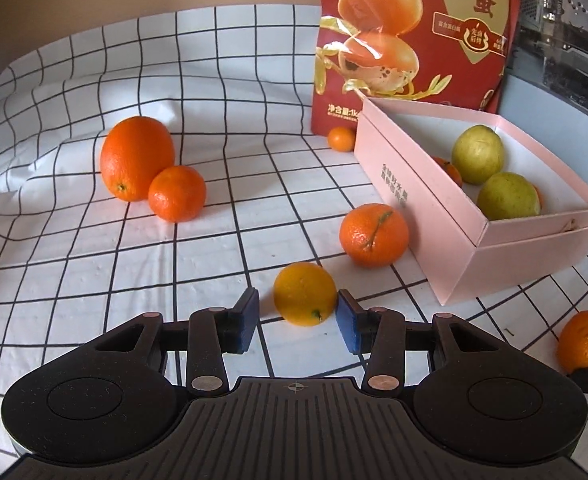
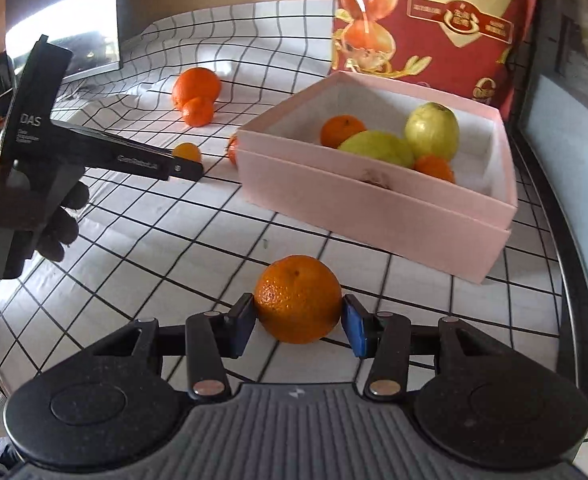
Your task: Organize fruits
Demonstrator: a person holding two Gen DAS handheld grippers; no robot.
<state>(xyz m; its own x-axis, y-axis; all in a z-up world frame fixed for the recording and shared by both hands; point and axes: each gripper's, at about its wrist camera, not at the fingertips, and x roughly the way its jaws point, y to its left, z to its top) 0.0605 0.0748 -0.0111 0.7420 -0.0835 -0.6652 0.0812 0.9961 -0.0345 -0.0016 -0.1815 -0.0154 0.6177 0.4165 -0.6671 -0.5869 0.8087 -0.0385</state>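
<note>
My left gripper [image 1: 298, 320] is open around a small yellow-orange fruit [image 1: 305, 294] on the checked cloth; the right pad touches it and a gap shows at the left pad. My right gripper [image 2: 298, 320] is shut on a mandarin [image 2: 298, 298], both blue pads against its sides, low over the cloth. An open pink box [image 2: 334, 200] lies ahead and to the right, with two yellow-green fruits [image 2: 432, 131] and two small mandarins [image 2: 342, 130] inside. In the left wrist view the held mandarin [image 1: 584, 340] sits at the right edge, near the box [image 1: 414, 184].
A large orange [image 1: 137, 158] and a mandarin [image 1: 177, 194] touch at the left. A stemmed mandarin [image 1: 374, 235] rests by the box's near wall, and a tiny one [image 1: 342, 138] lies behind it. A red bag [image 1: 414, 40] stands behind the box. A gloved hand [image 2: 33, 216] holds the left gripper.
</note>
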